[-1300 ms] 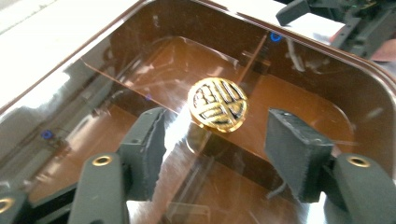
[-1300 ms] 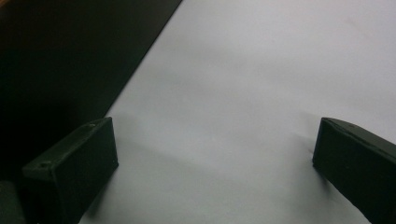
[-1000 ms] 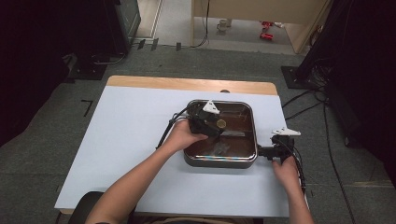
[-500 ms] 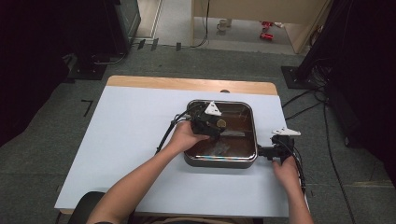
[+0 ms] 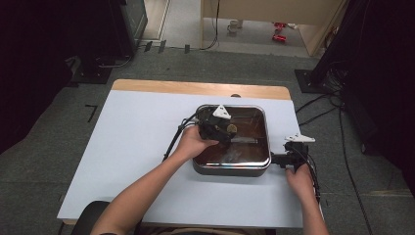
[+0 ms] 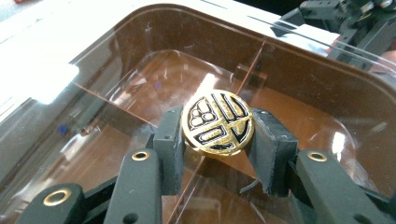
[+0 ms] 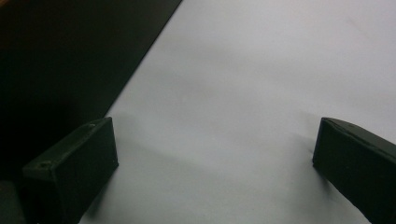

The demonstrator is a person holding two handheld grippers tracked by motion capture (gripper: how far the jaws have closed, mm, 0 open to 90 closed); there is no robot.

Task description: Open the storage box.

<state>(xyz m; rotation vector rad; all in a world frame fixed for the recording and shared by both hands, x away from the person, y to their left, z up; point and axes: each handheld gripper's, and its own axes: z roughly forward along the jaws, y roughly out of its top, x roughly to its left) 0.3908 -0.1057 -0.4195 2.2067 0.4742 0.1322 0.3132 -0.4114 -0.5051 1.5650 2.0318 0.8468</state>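
Note:
A square dark-brown box (image 5: 234,169) with a clear lid (image 6: 140,79) stands on the white table (image 5: 137,147), right of centre. A round gold knob (image 6: 217,122) with a black pattern sits on the middle of the lid. My left gripper (image 6: 215,140) is shut on this knob, one pad on each side; in the high view the left gripper (image 5: 229,131) reaches over the box from its left. My right gripper (image 5: 275,159) lies low on the table against the box's right side. In its own view the right gripper (image 7: 214,137) stands open over bare table.
Inside the box, thin dividers (image 6: 252,70) show through the lid. The table's wooden far edge (image 5: 195,88) lies beyond the box. Cables (image 5: 172,142) trail from both grippers. Dark stands and cables occupy the floor around the table.

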